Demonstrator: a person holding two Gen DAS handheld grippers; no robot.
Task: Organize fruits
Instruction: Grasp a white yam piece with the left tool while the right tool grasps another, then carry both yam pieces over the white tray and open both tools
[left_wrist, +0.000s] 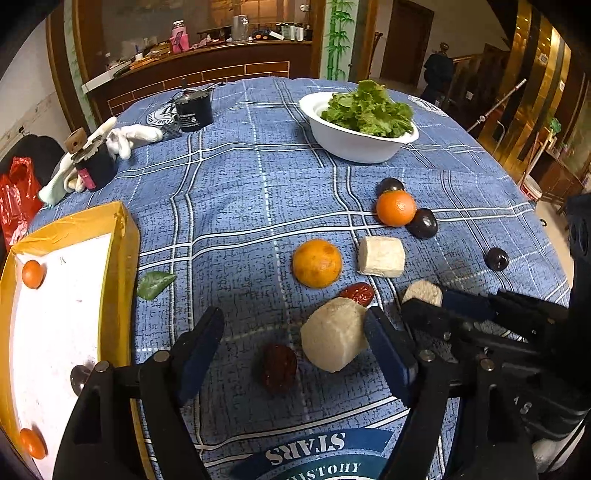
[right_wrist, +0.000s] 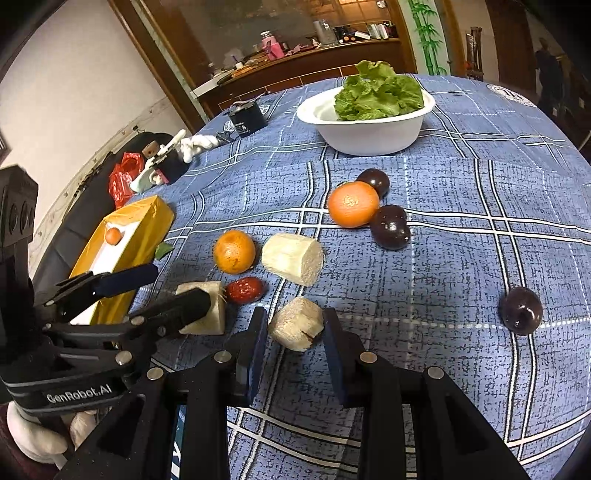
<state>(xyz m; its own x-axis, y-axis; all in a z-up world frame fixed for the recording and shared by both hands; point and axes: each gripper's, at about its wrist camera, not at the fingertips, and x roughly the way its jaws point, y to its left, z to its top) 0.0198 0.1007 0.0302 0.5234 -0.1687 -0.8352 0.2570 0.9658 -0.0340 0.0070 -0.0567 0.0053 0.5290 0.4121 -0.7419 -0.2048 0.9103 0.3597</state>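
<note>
Right tool (right_wrist: 293, 345) grips a pale chunk (right_wrist: 295, 325) at lower centre; left tool (left_wrist: 295, 350) stands wide around another chunk (left_wrist: 332, 334). Bare worktop (right_wrist: 461, 369) lies lower right.

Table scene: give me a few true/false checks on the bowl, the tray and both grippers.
1. The white bowl holds green lettuce. True.
2. The yellow-walled tray is empty. False: small orange fruits lie in it.
3. The right gripper is closed on a pale cylindrical chunk. True.
4. The left gripper grips an orange. False: its jaws are open and grip nothing.
</note>
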